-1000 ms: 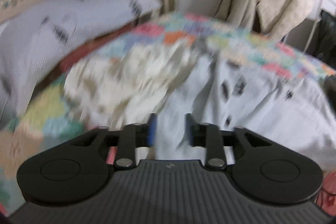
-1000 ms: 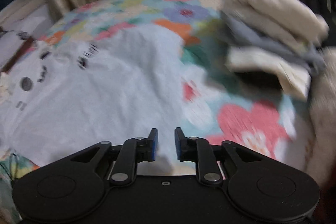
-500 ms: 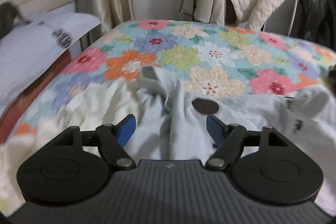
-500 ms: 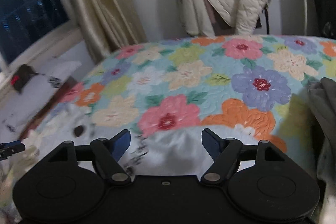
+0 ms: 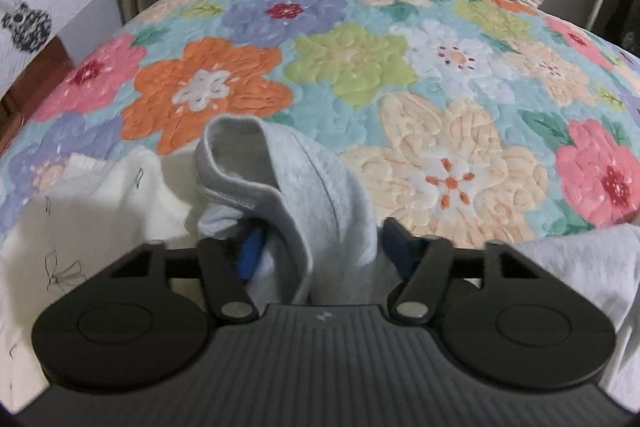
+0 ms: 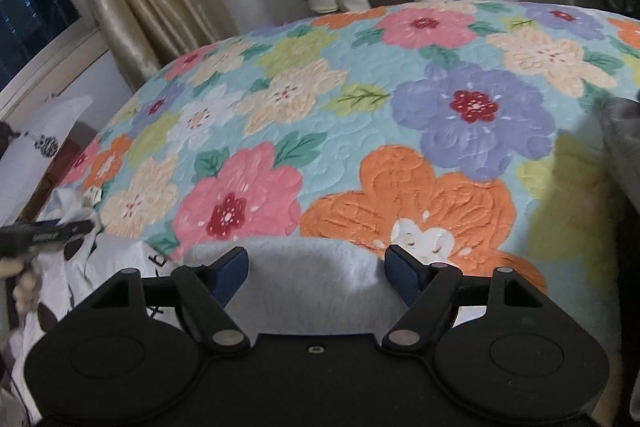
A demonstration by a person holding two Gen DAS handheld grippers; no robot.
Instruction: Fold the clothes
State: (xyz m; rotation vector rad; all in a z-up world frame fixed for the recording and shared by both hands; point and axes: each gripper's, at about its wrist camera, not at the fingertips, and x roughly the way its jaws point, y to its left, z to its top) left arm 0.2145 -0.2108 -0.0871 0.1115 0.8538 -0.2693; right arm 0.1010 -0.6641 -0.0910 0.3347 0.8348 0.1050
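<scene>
Closing left gripper (image 5: 322,247) jaws bunch grey garment (image 5: 304,187) (hem upright).

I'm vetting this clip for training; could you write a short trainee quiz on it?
1. True or false: the right gripper is shut tight on the floral quilt.
2. What is bunched between the left gripper's fingers? A) a pillow B) the grey garment C) a jacket
3. In the left wrist view, what lies left of the grey garment?

Key
1. False: its fingers have just been opening and stand wide, with the grey garment's edge between them.
2. B: the fingers have just been closing, and press on the fold.
3. The white garment with small drawings.
</scene>
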